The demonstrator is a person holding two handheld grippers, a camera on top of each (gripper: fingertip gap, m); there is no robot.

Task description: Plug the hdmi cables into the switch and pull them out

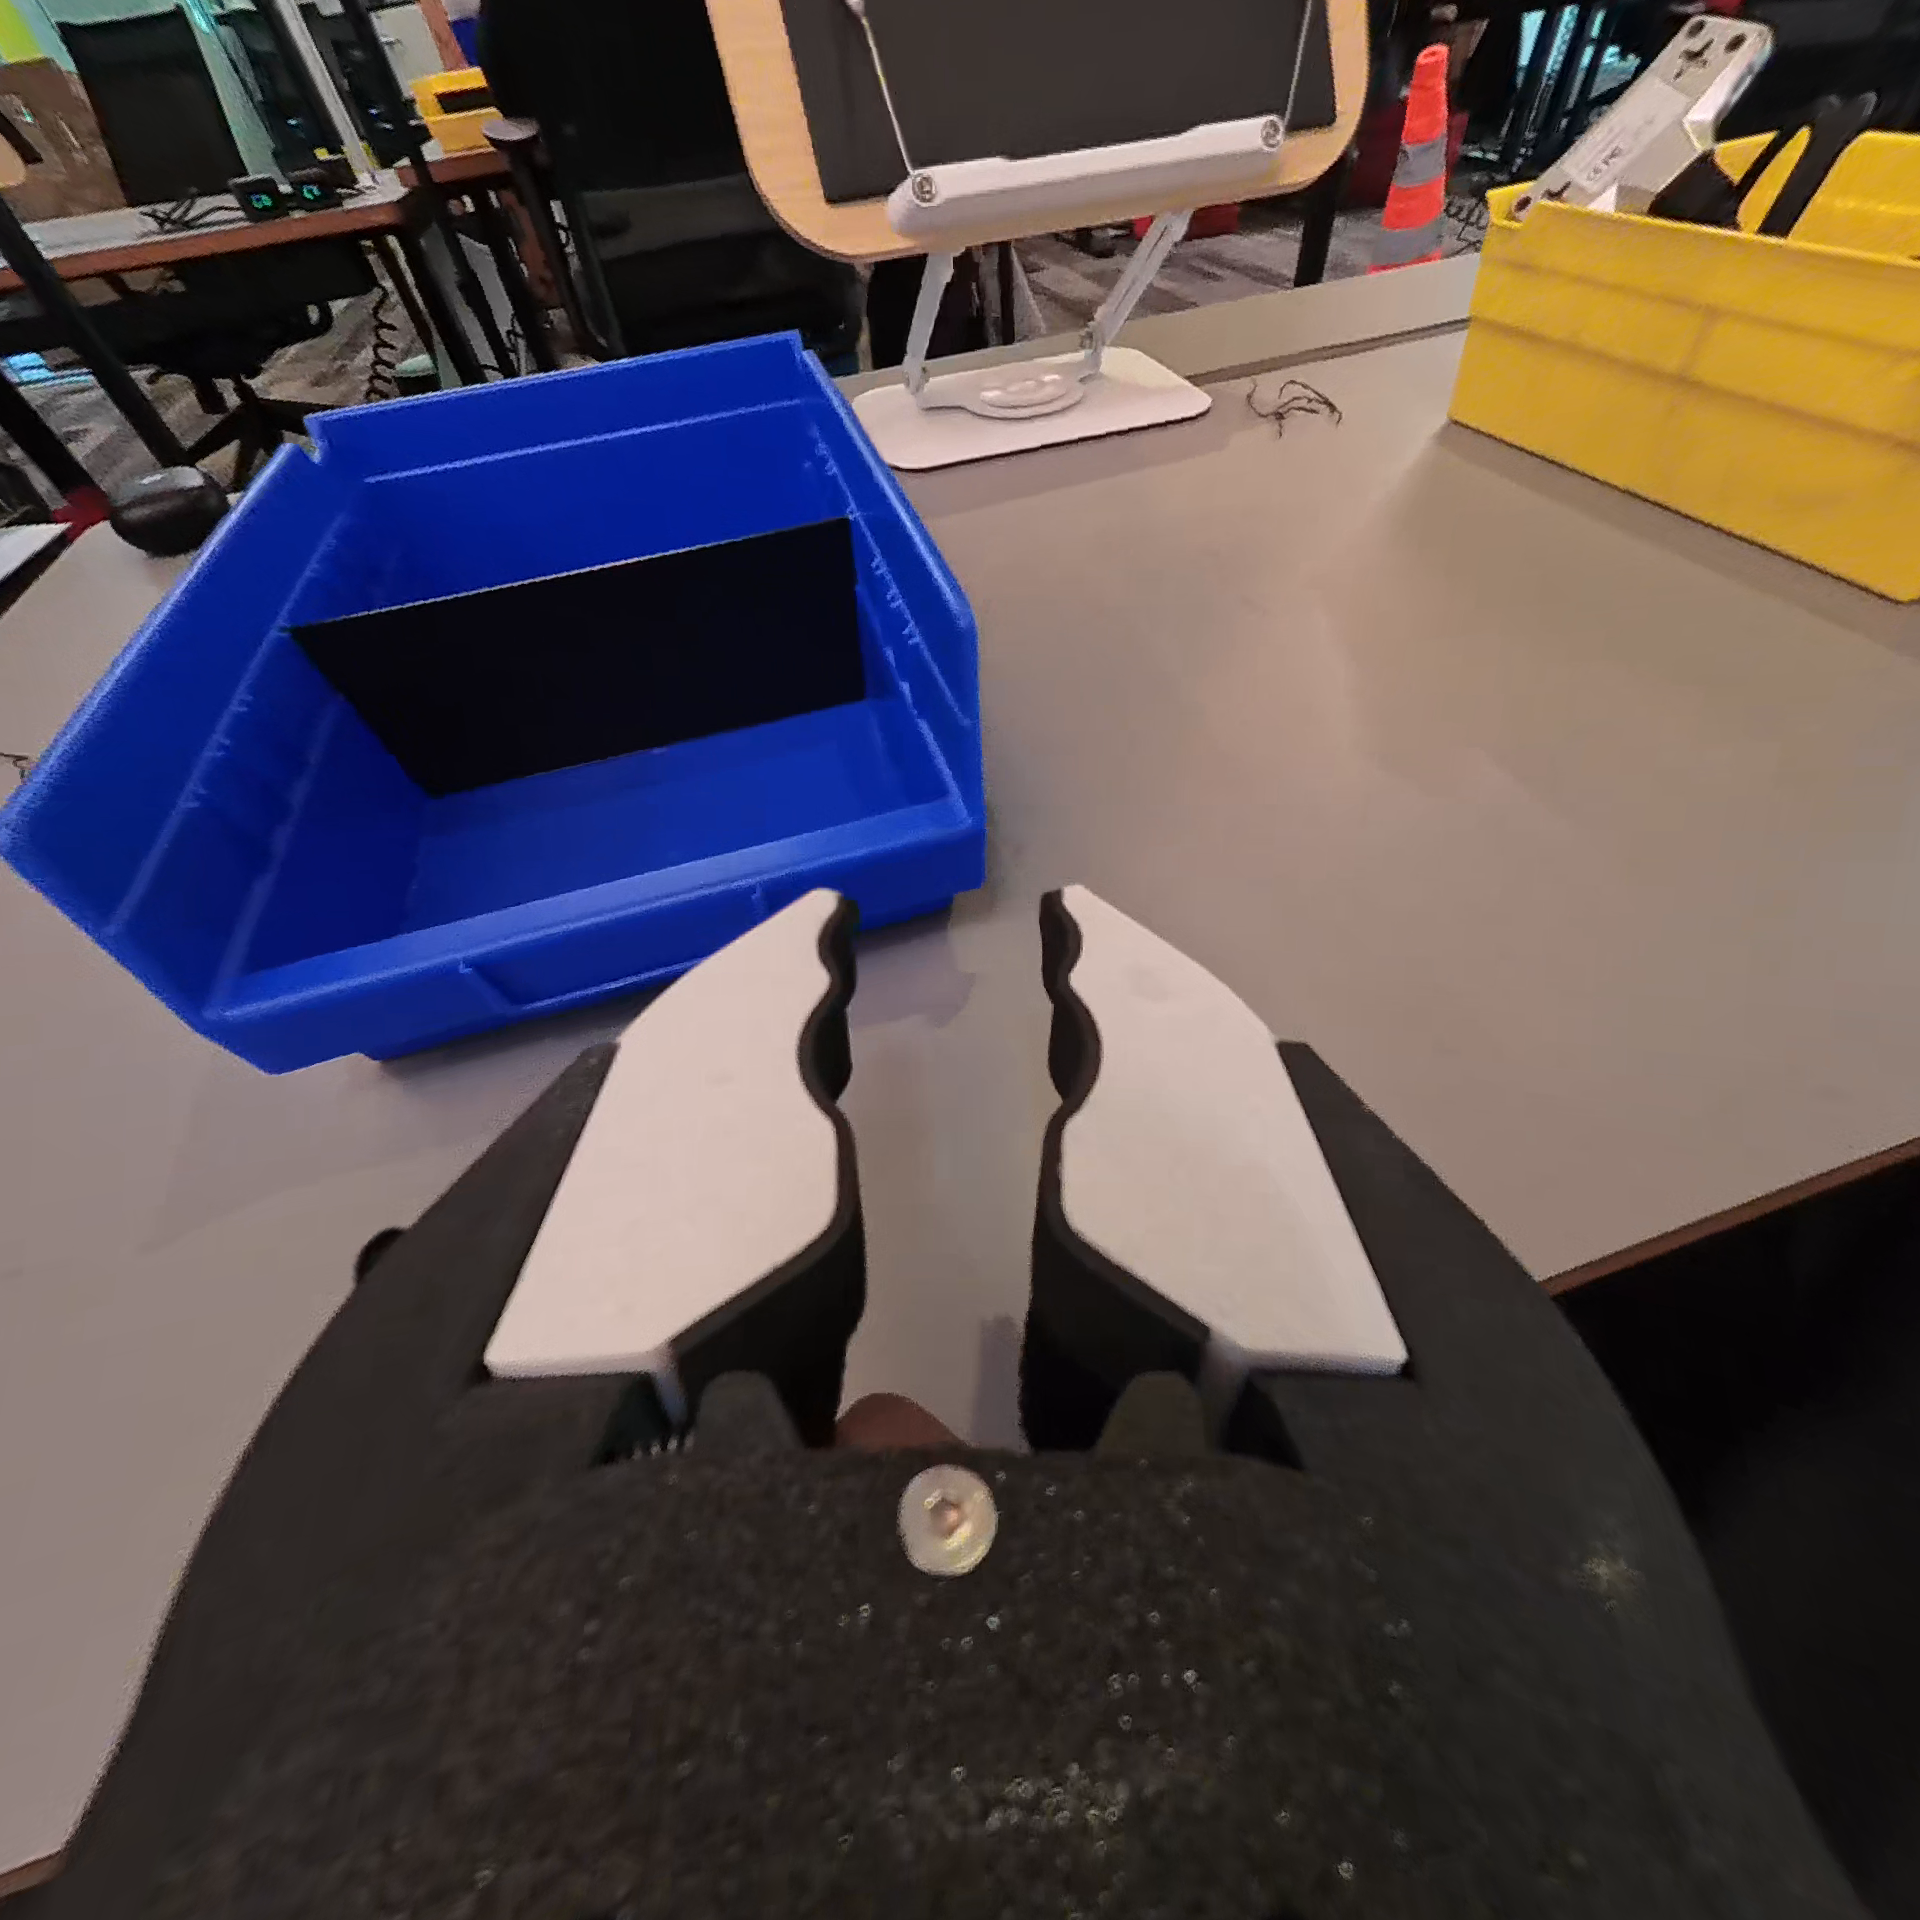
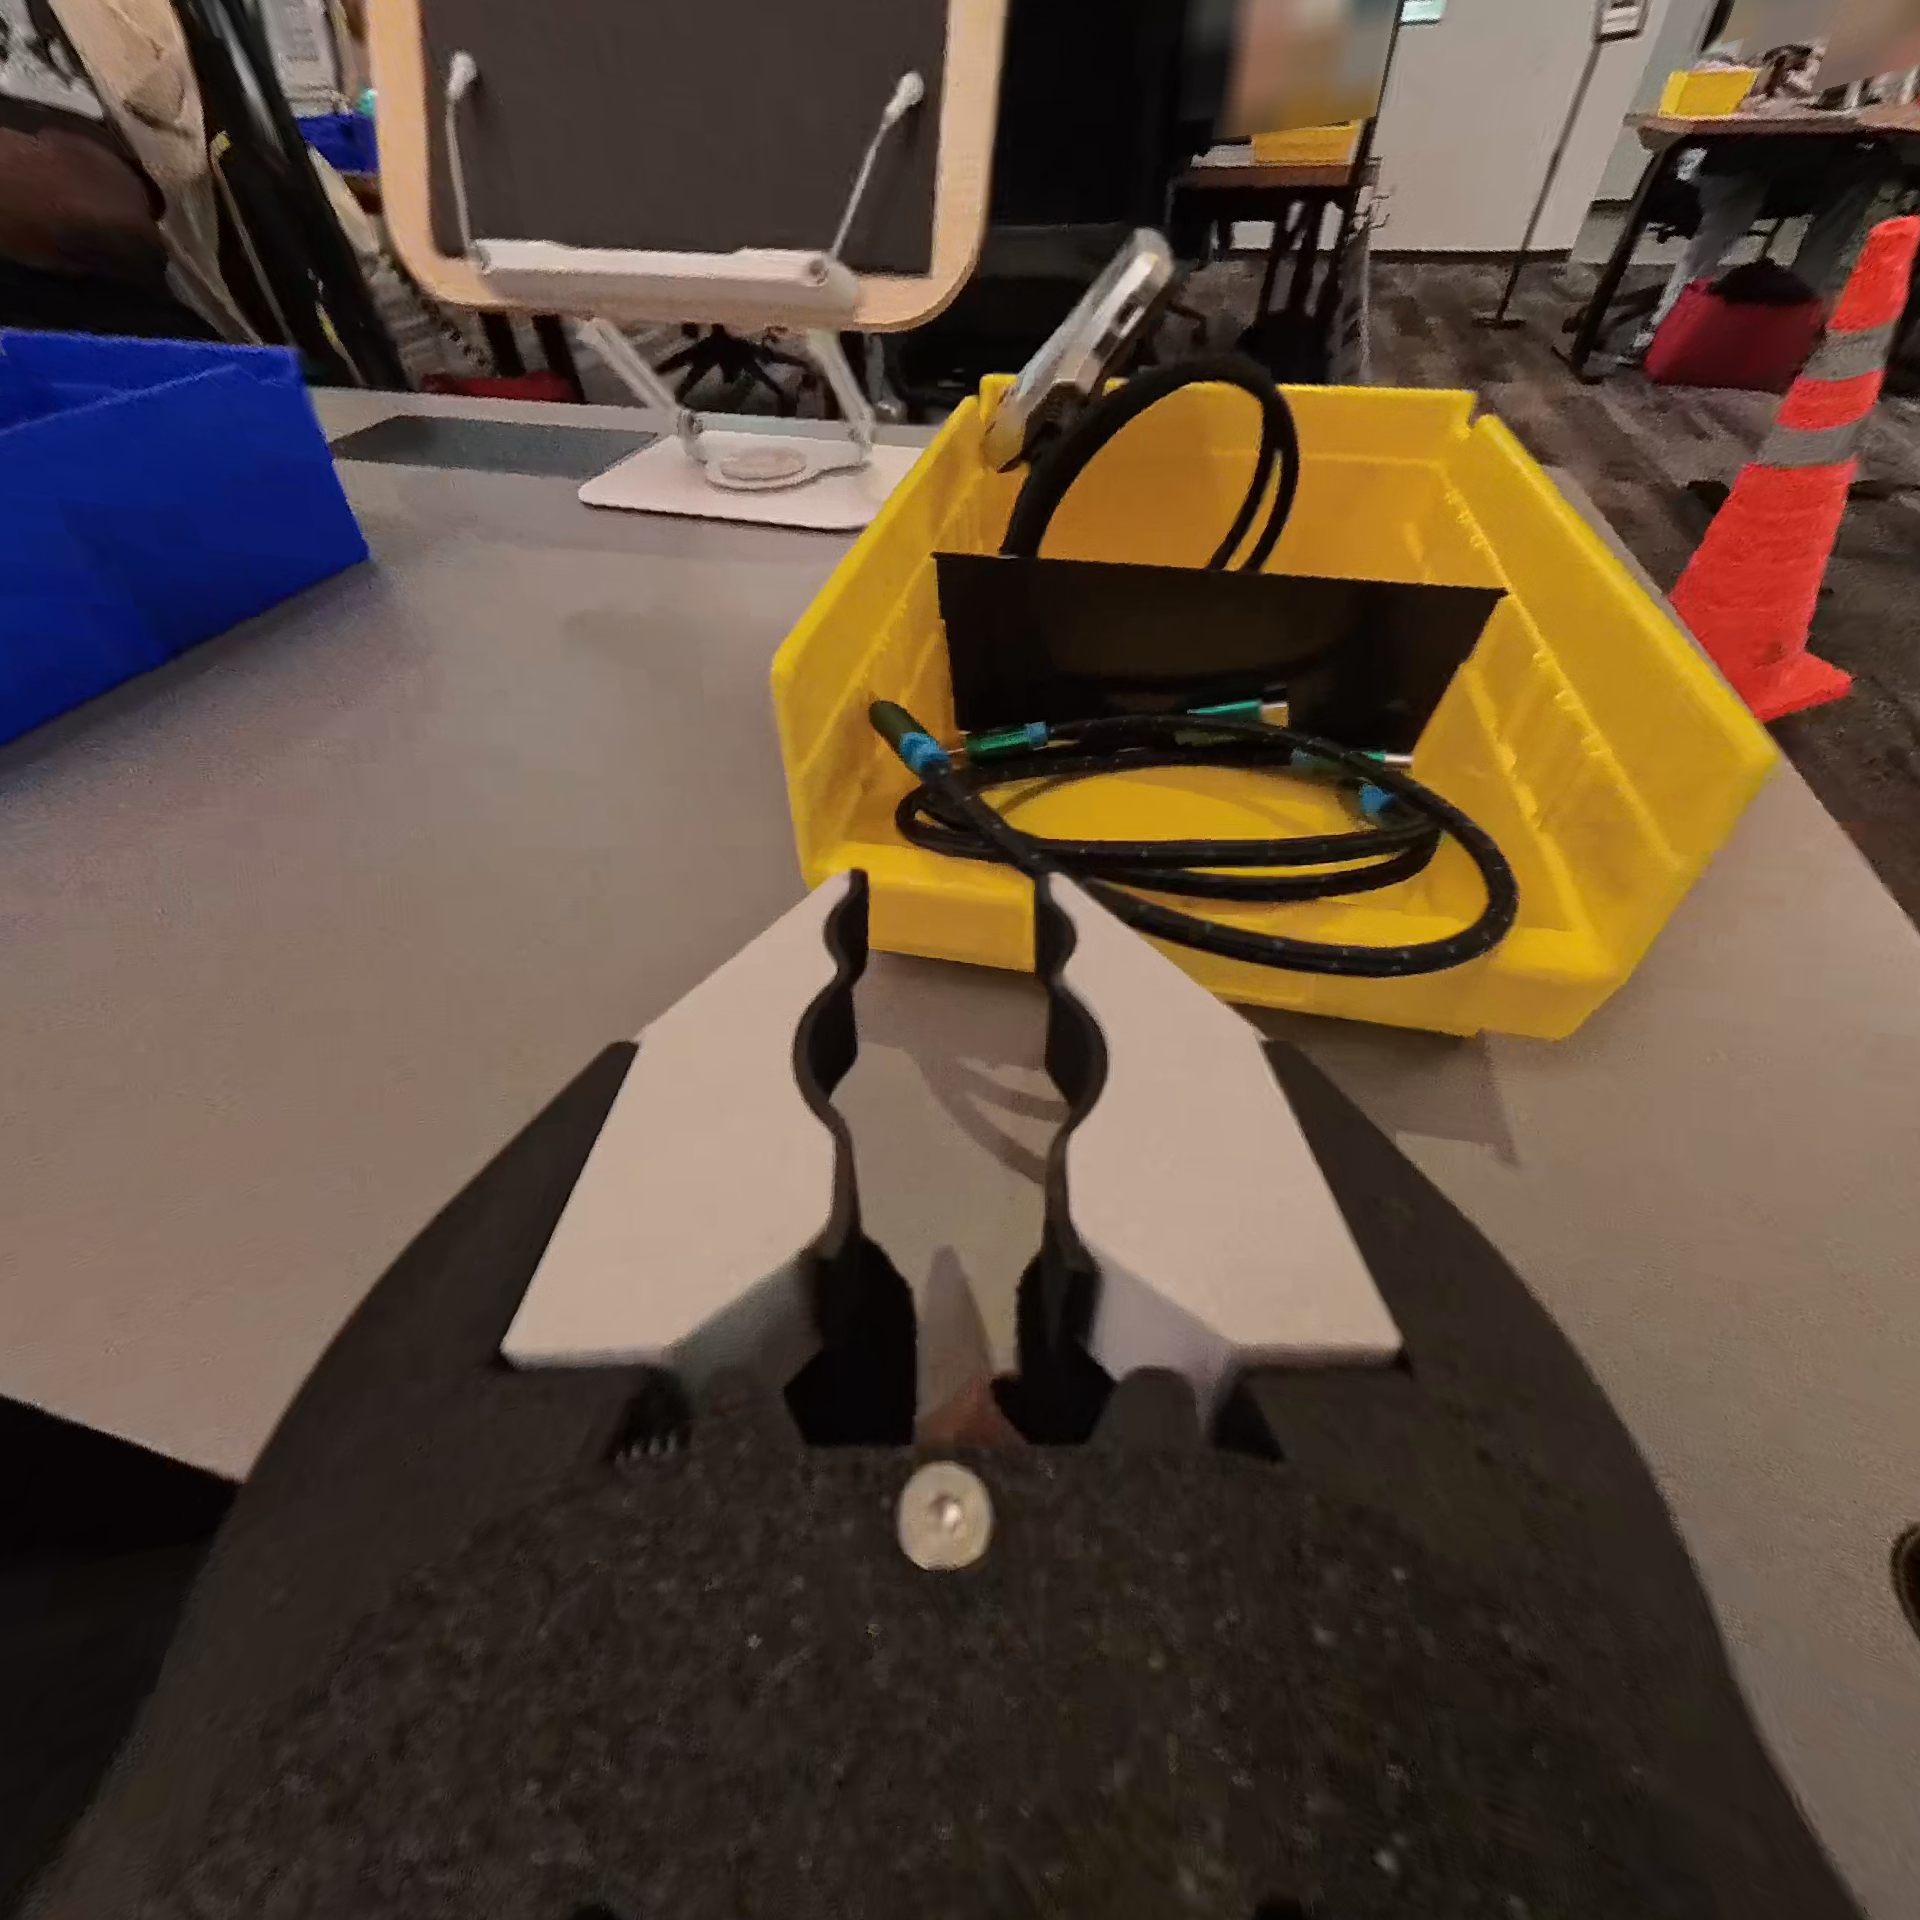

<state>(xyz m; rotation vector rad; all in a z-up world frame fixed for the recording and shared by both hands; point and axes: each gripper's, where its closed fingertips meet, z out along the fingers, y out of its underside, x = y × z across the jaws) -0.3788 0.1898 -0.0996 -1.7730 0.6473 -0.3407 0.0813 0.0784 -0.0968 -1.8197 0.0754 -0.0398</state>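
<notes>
Braided black HDMI cables (image 2: 1247, 873) lie coiled in the front compartment of the yellow bin (image 2: 1621, 790), one loop hanging over the bin's low front lip. More cable (image 2: 1153, 457) arcs up behind the black divider (image 2: 1216, 644). A silver-and-white device (image 2: 1091, 332) leans on the bin's back rim, probably the switch, but that can't be confirmed.

Right gripper (image 2: 945, 894) hovers just short of the bin, jaws apart, empty. Left gripper (image 1: 948, 914) sits by the blue bin (image 1: 582, 966), jaws apart, also empty. Nothing is visible in that bin's front section.

Handling estimate: cables are light and floppy, and the braid gives decent friction. Coils will drag and tangle if lifted mid-span. Best grip is on the rigid green/blue plug shell (image 2: 914, 743) at the bin's left wall, across its flat faces, so the connector stays aligned for insertion. Expect the switch to slide unless it is braced.
</notes>
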